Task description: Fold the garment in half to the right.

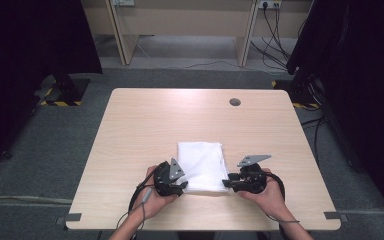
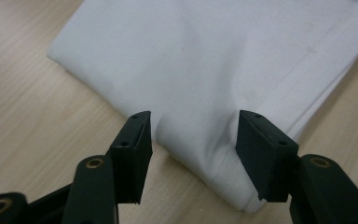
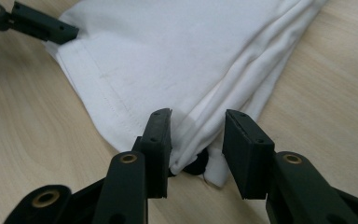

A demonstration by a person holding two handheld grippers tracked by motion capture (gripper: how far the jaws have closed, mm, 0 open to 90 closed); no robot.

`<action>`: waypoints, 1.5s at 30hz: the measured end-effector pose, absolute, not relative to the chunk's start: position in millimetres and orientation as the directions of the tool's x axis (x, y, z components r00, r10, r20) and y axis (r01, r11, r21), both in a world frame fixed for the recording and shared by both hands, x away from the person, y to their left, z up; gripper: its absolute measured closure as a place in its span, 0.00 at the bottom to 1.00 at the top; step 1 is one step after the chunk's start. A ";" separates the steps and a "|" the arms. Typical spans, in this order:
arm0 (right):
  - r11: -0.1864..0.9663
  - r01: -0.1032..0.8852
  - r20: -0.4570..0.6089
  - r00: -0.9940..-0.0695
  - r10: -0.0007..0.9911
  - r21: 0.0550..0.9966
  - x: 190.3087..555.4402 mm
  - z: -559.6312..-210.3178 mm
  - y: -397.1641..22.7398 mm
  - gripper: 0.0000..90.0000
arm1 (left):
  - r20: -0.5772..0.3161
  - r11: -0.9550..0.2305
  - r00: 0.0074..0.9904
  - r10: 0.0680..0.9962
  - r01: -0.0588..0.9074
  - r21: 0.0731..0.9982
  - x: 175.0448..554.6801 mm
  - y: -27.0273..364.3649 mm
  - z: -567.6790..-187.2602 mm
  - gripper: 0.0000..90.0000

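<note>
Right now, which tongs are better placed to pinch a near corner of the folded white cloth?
Right tongs, likely: the white cloth corner already sits between their jaws. Left tongs straddle theirs with a wider gap.

Right gripper (image 3: 196, 144) jaws parted, astride corner of folded white cloth (image 3: 182, 60).

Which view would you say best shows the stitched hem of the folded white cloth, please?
The left gripper view: the stitched hem runs close and sharp. The right gripper view shows a shorter stretch; in the high view the folded white cloth is too small.
</note>
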State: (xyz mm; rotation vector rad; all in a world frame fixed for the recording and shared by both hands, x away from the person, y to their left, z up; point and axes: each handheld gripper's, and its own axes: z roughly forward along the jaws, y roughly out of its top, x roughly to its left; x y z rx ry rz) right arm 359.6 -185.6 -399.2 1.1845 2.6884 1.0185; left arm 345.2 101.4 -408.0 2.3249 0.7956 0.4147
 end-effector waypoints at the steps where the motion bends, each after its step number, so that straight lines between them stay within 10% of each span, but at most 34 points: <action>1: 0.495 0.649 0.221 -0.708 0.670 0.578 359.8 -399.9 -184.5 0.69 | 0.083 -0.608 0.763 0.641 0.438 0.663 346.2 101.8 -408.7 0.50; 45: 0.382 0.630 0.161 -0.632 0.758 0.676 392.8 -380.0 -180.1 0.70 | 0.125 -0.591 0.718 0.685 0.447 0.671 383.5 104.5 -392.4 0.48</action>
